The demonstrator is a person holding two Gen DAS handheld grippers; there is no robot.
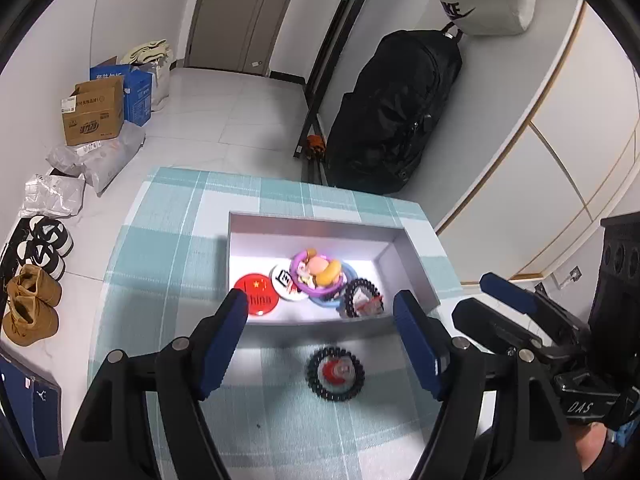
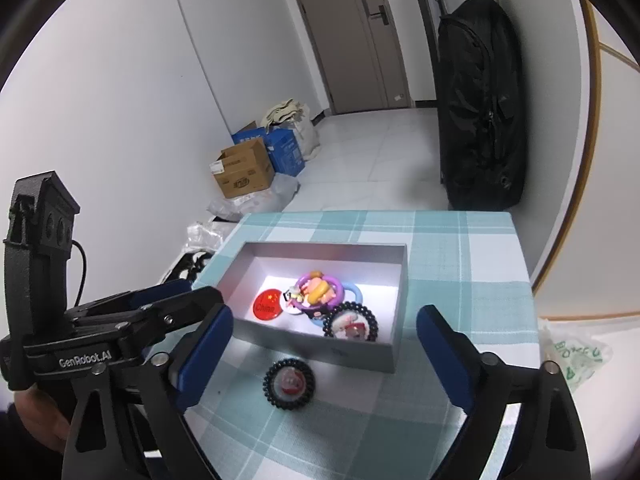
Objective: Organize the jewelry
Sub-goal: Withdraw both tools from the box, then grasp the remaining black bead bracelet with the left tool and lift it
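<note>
1. The left gripper (image 1: 320, 320) stands with its blue-padded jaws spread well apart and nothing held; its pads touch no object.
2. The right gripper (image 2: 324, 344) gapes wider still, likewise empty-handed, its fingers clear of everything on the table.
3. A black coil hair tie (image 1: 335, 373) ringing a small red-and-white badge lies flat on the checked tablecloth (image 1: 160, 264), between and just below the left gripper's fingertips, free of both pads. In the right wrist view the same piece (image 2: 289, 385) sits between that gripper's fingers, nearer the left-hand one.
4. Just beyond both pairs of fingertips stands the open grey box (image 1: 416, 264), holding a red round badge (image 1: 256, 296), a white badge (image 1: 286, 280), a purple ring with a cartoon figure (image 1: 318, 274) and a second black coil tie (image 1: 362, 298).
5. The right gripper's body appears off to the right of the left gripper, beside the box's corner.
</note>
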